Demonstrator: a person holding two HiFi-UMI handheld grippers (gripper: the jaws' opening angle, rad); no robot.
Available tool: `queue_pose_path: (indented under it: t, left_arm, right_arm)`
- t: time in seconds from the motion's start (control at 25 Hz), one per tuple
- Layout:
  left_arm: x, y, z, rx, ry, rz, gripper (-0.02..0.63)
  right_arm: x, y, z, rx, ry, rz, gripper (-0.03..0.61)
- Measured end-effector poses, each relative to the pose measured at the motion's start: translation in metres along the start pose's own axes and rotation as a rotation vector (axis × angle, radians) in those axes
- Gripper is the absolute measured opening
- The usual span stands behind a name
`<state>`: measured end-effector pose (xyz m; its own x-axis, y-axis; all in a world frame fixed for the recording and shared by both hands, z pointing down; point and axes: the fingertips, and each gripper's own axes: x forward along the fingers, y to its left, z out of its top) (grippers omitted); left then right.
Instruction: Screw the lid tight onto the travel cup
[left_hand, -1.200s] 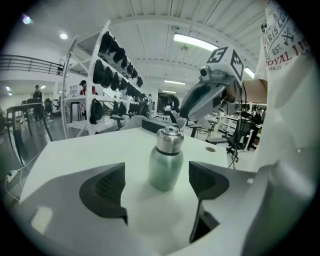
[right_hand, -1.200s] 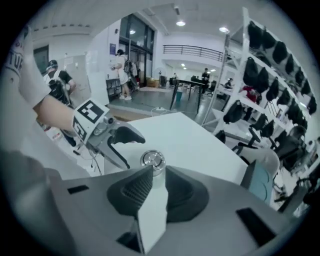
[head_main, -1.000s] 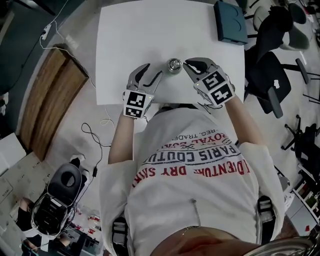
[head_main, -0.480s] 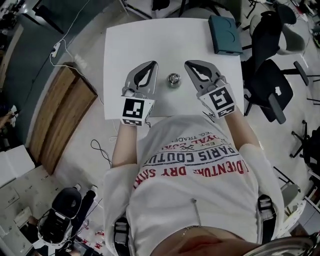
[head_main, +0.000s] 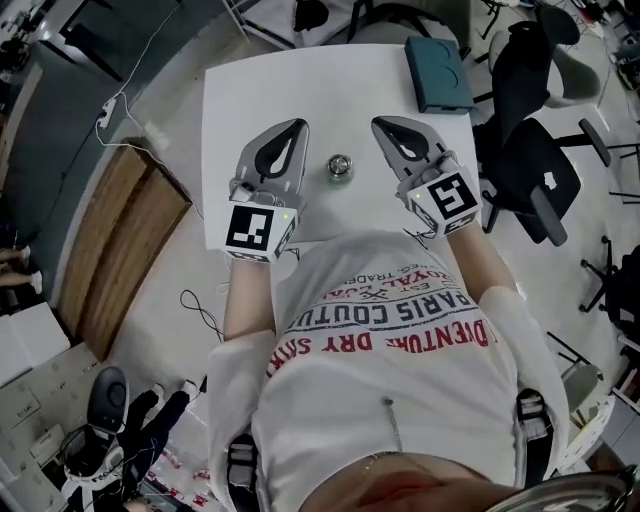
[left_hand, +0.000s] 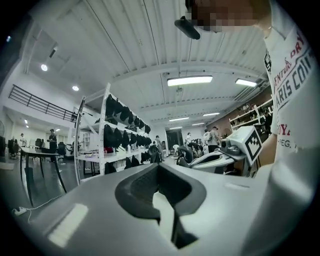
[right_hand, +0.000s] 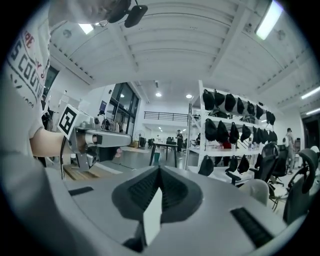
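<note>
**Grippers lying idle either side of the cup**

The white worktop (head_main: 250, 100) is carrying everything. The left gripper (head_main: 297, 124) and right gripper (head_main: 379, 122) are lying on it, jaws closed on nothing, probably parked between moves. The travel cup (head_main: 340, 167) is standing upright between them, touching neither and within easy reach.

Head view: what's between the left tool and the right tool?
The travel cup stands on the white table between left tool and right tool, touching neither; head view shows bare tabletop either side.
</note>
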<state>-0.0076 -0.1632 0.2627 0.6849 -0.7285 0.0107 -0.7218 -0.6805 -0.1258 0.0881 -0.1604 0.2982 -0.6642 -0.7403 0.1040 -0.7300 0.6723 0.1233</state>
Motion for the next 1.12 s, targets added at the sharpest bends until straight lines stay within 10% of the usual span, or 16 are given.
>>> queue_pose_path:
  t: [1.12]
  left_arm:
    - [0.0,-0.03,-0.034,-0.052,0.069,-0.136,0.012]
  right_arm:
    - [-0.003,0.012,-0.022,0.019,0.035,0.114,0.008]
